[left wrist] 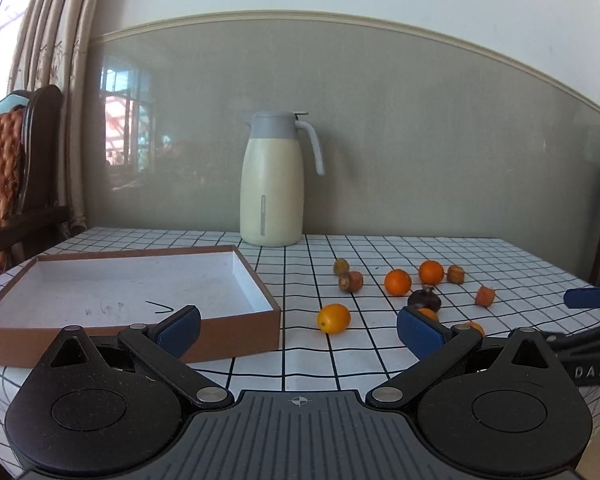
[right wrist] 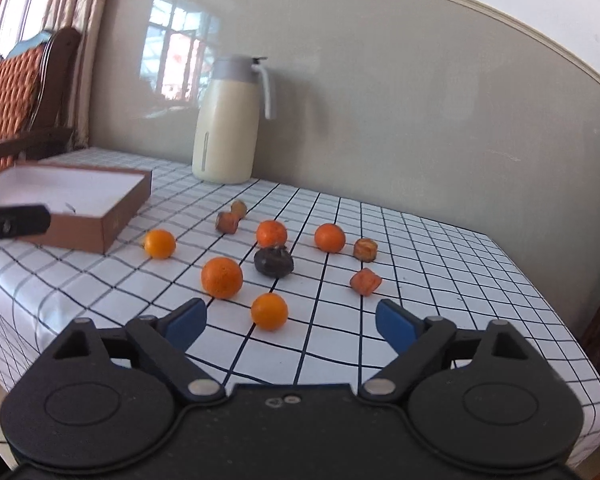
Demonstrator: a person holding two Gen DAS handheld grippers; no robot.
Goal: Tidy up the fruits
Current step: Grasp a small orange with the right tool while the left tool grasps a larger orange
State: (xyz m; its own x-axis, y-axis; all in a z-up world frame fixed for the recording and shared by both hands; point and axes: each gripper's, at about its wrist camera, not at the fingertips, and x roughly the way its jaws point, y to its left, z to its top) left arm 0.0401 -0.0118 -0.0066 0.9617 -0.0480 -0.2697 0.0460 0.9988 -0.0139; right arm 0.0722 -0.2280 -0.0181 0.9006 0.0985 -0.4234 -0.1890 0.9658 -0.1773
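Observation:
Several oranges lie loose on the checked tablecloth, among them a yellowish one (left wrist: 333, 318) nearest the box and a big one (right wrist: 221, 277). A dark round fruit (right wrist: 273, 263) sits in their middle, with brownish-orange chunks (right wrist: 365, 281) around. An empty brown box (left wrist: 240, 332) with a white inside stands at the left. My left gripper (left wrist: 298, 330) is open by the box's near right corner, holding nothing. My right gripper (right wrist: 292, 322) is open; a small orange (right wrist: 269, 311) lies just ahead between its fingertips, untouched by the pads.
A cream jug (left wrist: 271, 184) with a grey lid stands at the back against the wall. A wooden chair (left wrist: 4, 184) with a woven back and a curtain are at the left. The table's front edge drops off below both grippers.

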